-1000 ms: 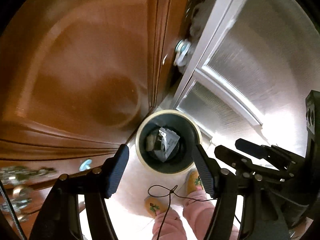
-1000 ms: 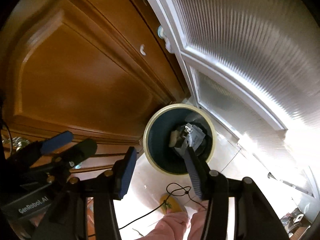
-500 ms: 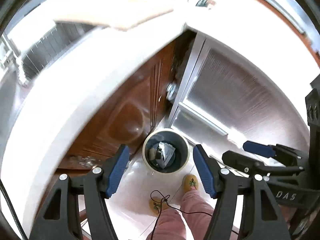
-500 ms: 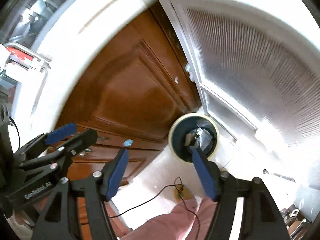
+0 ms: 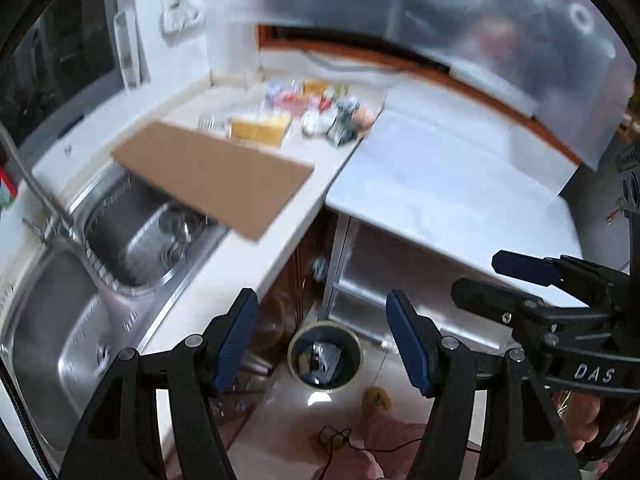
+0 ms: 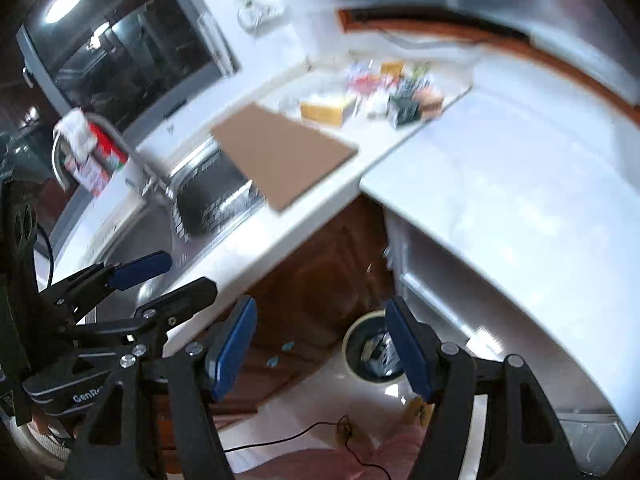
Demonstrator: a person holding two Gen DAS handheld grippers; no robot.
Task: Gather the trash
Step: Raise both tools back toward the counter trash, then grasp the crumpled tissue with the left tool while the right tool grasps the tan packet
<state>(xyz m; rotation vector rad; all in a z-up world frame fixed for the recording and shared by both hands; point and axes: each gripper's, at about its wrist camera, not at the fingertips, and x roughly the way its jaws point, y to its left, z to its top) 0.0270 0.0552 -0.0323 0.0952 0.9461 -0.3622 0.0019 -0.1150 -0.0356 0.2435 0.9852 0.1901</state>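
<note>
Both grippers hang high over a white kitchen counter, tilted down. My left gripper is open with nothing between its blue pads. My right gripper is open and empty too. Far below on the floor stands a round cream-rimmed trash bin with crumpled wrappers inside. A blurred pile of colourful trash lies at the back of the counter, beside a yellow box. A flat brown cardboard sheet lies partly over the sink. Each view shows the other gripper at its side.
A steel double sink with a faucet fills the left. A red and white carton stands behind the faucet. Brown cabinet doors sit under the counter. A person's pink trouser legs and slippers stand by the bin.
Both grippers have risen from just above the bin to over the counter, so sink and trash pile came into view. The right gripper's jaws stand wider than a second ago.
</note>
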